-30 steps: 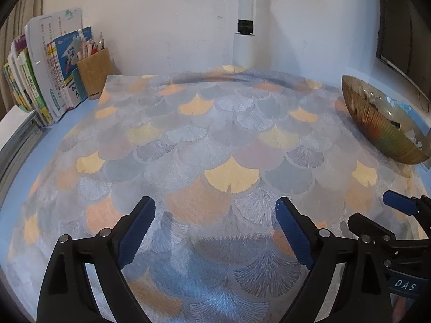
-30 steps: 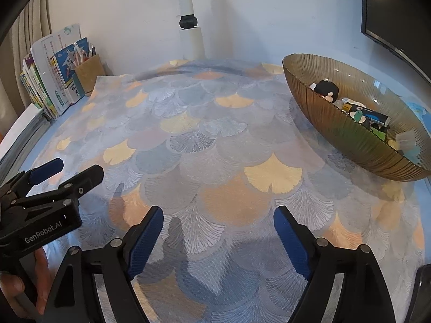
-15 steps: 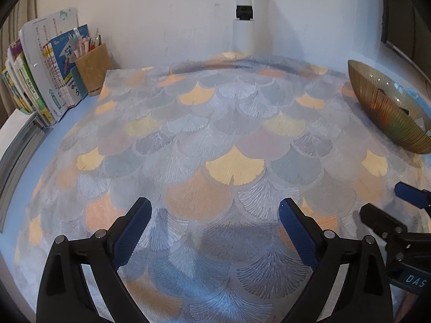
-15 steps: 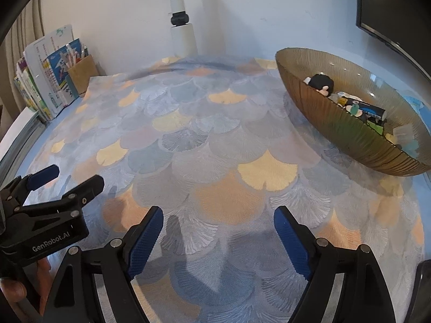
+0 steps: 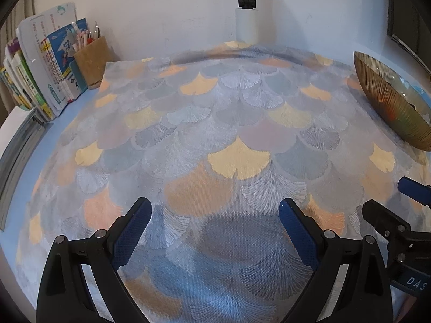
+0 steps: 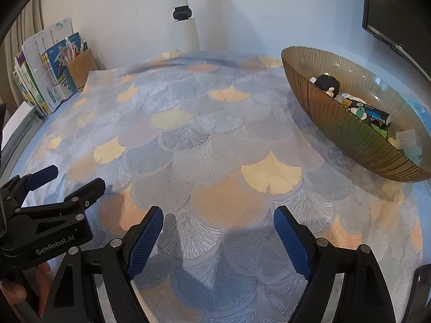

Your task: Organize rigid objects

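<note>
The small rigid objects lie together in the ribbed amber glass bowl, and the fan-patterned mat looks bare, so the sorting seems done, though the bowl's far side is hard to read. The left gripper and the right gripper both hover over the mat with jaws apart and nothing between them.

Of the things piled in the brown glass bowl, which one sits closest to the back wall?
The round black toy in the brown ribbed glass bowl. It lies at the pile's wall end; the dark blue tube and pale blocks lie nearer the camera.

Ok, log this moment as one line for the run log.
left gripper: open, empty | right gripper: open, empty | ribbed amber bowl: holds small items | mat
</note>
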Tool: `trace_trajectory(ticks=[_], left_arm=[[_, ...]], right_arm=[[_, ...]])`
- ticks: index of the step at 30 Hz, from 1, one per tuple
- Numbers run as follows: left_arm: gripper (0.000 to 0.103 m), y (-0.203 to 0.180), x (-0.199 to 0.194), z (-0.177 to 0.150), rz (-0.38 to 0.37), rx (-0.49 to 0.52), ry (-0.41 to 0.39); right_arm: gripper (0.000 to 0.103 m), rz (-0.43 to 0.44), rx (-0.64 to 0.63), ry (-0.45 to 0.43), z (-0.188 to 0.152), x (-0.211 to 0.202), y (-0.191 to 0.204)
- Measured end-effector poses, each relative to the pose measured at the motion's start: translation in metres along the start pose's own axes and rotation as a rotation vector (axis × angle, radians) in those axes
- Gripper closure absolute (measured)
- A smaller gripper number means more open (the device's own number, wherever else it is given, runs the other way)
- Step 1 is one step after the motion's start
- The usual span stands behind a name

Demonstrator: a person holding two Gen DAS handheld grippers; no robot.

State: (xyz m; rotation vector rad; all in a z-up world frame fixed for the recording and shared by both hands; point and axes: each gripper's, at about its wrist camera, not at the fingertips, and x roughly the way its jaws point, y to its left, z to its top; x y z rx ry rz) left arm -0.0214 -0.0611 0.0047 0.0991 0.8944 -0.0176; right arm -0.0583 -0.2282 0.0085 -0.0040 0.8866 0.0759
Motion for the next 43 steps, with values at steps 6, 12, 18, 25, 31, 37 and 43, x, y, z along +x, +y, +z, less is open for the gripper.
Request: trace_trajectory(ticks=[6,12,18,25,31,37,43], left_arm=[[0.007,0.006,-0.004,-0.001,0.009,-0.031,-0.025],[0.007,0.007,0.004,0.002,0.001,-0.029,0.020],[0.001,0.015,0.010,0.002,-0.041,-0.074,0.057],[0.000,0.016,0.012,0.003,-0.052,-0.076,0.061],[0.000,0.019,0.019,0.009,-0.071,-0.055,0.056],[0.000,0.018,0.020,0.009,-0.073,-0.054,0.058],[0.000,0.020,0.020,0.010,-0.075,-0.052,0.058]], right_arm=[[0.020,0.010,0.027,0.005,0.000,0.001,-0.002],[0.020,-0.033,-0.022,0.028,0.006,0.007,0.012],[0.002,-0.049,-0.052,0.053,0.005,0.012,0.018],[0.000,-0.048,-0.030,0.065,0.004,0.011,0.015],[0.000,-0.048,-0.029,0.065,0.004,0.011,0.016],[0.000,-0.048,-0.029,0.065,0.004,0.011,0.016],[0.000,-0.049,-0.028,0.065,0.004,0.011,0.016]])
